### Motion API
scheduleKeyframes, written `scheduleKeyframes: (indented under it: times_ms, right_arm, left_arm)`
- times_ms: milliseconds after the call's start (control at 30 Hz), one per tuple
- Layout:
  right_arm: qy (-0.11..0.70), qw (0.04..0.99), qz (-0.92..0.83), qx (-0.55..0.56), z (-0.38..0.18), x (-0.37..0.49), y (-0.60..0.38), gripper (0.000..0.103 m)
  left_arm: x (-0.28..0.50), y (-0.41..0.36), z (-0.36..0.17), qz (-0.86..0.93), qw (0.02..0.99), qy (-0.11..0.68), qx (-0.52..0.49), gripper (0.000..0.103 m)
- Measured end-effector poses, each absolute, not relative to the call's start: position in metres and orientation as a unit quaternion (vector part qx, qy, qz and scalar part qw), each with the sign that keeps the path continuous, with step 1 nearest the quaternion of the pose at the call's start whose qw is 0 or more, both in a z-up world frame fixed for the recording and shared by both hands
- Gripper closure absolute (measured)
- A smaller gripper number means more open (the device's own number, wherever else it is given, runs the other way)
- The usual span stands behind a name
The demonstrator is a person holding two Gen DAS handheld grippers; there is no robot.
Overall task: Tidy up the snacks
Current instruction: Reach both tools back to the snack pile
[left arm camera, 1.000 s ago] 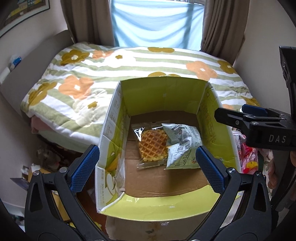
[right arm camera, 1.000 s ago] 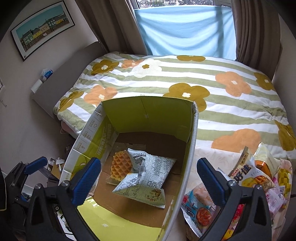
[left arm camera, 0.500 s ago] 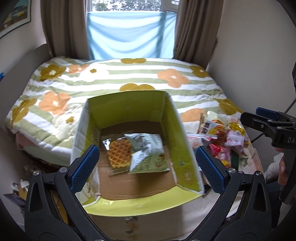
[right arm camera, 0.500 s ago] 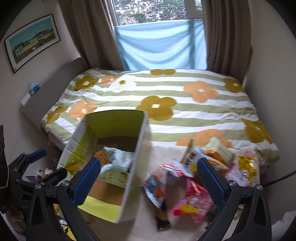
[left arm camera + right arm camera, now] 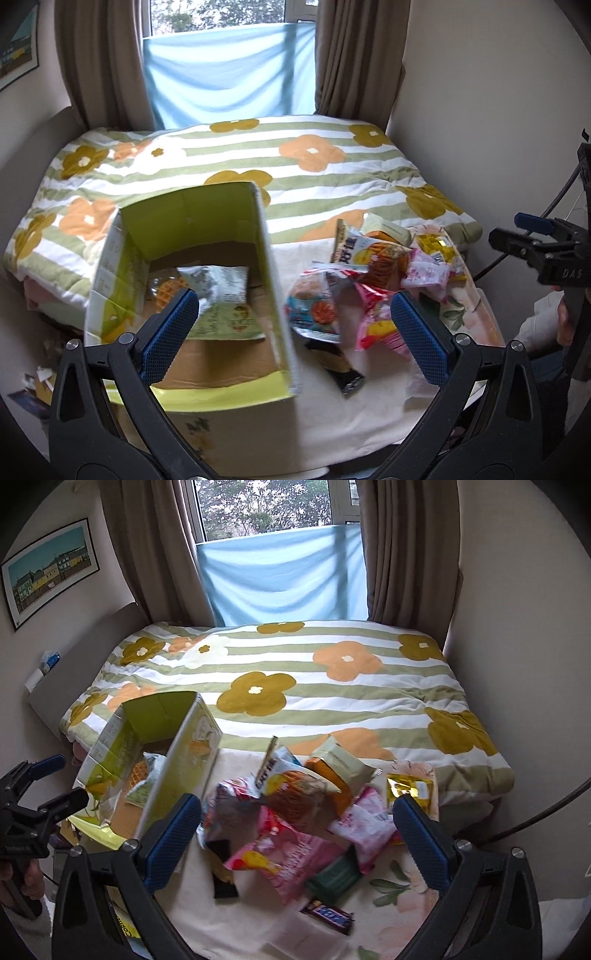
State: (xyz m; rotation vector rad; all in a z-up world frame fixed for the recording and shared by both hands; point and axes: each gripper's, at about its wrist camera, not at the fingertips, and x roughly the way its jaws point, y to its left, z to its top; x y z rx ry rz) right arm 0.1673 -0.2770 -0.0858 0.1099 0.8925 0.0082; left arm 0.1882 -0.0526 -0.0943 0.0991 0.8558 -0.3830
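Right tool (image 5: 295,834) spread wide, empty, above snack pile (image 5: 306,812) on the table (image 5: 399,915); left tool (image 5: 291,332) likewise released, astride box wall. Box (image 5: 273,295), left of pile, holds waffle pack (image 5: 168,293) and green packet (image 5: 221,295). Risk: overlapping crinkly bags, so a pinch may drag neighbours or slip; bed (image 5: 295,664) behind
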Motion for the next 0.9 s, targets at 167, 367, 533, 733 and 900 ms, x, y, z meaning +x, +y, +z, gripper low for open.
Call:
scheduleKeyframes:
  times_ms: [167,367,533,733,900]
  right_arm:
    - [0.432,0.901,0.025,0.024,-0.103,0.16,-0.31,0.0]
    - [0.432,0.901,0.048,0.002,-0.123,0.157,-0.339,0.0]
    - [0.437,0.897,0.065,-0.003,-0.144,0.163,-0.35,0.0]
    - [0.458,0.886,0.074,-0.018,-0.179,0.178,-0.355,0.0]
    - [0.474,0.876,0.079,-0.029,-0.206,0.193,-0.356,0.0]
  left_arm:
    - [0.176,-0.11,-0.11,-0.188,0.884,0.425,0.059,0.0]
    - [0.166,-0.175,-0.149,-0.21,0.861,0.457,0.068,0.0]
    - [0.169,-0.205,-0.192,-0.222,0.836,0.496,0.077,0.0]
    - [0.186,-0.221,-0.241,-0.219,0.816,0.525,0.102,0.0]
    - [0.203,-0.225,-0.267,-0.211,0.806,0.539,0.118,0.0]
